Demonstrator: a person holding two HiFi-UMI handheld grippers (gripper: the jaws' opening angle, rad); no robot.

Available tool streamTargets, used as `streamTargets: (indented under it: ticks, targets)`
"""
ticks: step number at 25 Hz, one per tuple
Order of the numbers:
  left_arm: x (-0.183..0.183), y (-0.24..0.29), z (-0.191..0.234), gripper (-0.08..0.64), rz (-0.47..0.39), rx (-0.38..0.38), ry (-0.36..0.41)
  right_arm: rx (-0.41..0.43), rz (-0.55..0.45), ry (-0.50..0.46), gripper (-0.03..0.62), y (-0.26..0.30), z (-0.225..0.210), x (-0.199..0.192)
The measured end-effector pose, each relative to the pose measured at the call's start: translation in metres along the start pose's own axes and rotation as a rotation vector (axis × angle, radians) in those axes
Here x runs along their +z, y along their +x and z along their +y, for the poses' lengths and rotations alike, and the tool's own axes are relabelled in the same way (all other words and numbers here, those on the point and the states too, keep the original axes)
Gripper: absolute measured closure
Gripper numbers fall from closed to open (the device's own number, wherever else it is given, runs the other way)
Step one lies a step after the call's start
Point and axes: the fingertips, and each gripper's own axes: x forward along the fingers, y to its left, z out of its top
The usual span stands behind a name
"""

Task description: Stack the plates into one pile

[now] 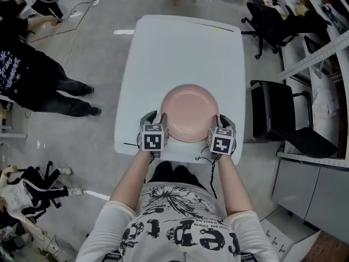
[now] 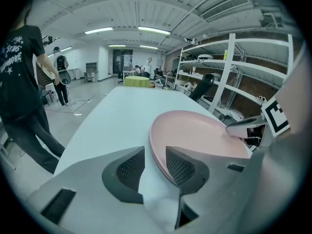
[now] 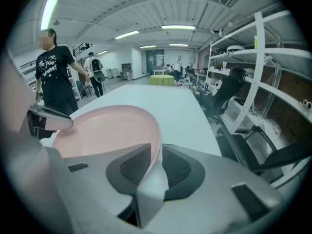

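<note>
- One round pale-pink plate (image 1: 189, 112) shows from above. It lies flat on the white rectangular table (image 1: 180, 48), close to the near edge and right in front of the person.
- Count check: the left gripper view shows a doubled line along the pink rim (image 2: 195, 133). This may be a pile of two, but I can't tell for sure. No other plate sits loose on the table.
- Handling, my read: stiff, shallow and smooth, so slippery under the pads and liable to chip if dropped. It looks light enough to carry by the rim. The best hold is on opposite edges, left and right.
- Two grippers are on it. The left hand-held gripper (image 1: 157, 118) stands wide, with the rim between its jaws and the pads clear of it.
- The right hand-held gripper (image 1: 223, 121) is narrower and straddles the opposite rim. Its pads sit just beside the rim, with no squeeze that I can see.
- Further out, one black office chair (image 1: 272, 108) stands to the table's right. One bystander in black (image 1: 32, 75) stands well off to the left.
</note>
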Motion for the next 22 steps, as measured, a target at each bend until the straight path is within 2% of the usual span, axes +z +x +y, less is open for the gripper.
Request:
streamTargets:
  ticks: [3, 4, 5, 8, 10, 15, 22]
  targets:
    - [0.008, -0.016, 0.003, 0.414, -0.052, -0.029, -0.01, -0.019, -0.078, 0.0, 0.523, -0.021, 0.005, 0.012]
    - [0.013, -0.022, 0.005, 0.442, -0.074, -0.032, -0.013, -0.01, -0.106, 0.008, 0.564, -0.028, 0.008, 0.017]
    - [0.019, -0.029, 0.007, 0.471, -0.097, -0.034, -0.015, 0.005, -0.132, 0.013, 0.584, -0.035, 0.011, 0.022]
    - [0.036, -0.053, 0.005, 0.558, -0.17, -0.067, -0.014, 0.065, -0.201, 0.001, 0.584, -0.059, 0.024, 0.035]
    - [0.047, -0.07, -0.001, 0.558, -0.223, -0.108, 0.004, 0.12, -0.279, -0.023, 0.584, -0.08, 0.035, 0.048]
    - [0.079, -0.116, -0.023, 0.56, -0.349, -0.196, 0.12, 0.19, -0.503, -0.033, 0.586, -0.143, 0.055, 0.091]
    - [0.11, -0.182, -0.066, 0.56, -0.549, -0.326, 0.311, 0.306, -0.632, -0.054, 0.586, -0.205, 0.075, 0.119]
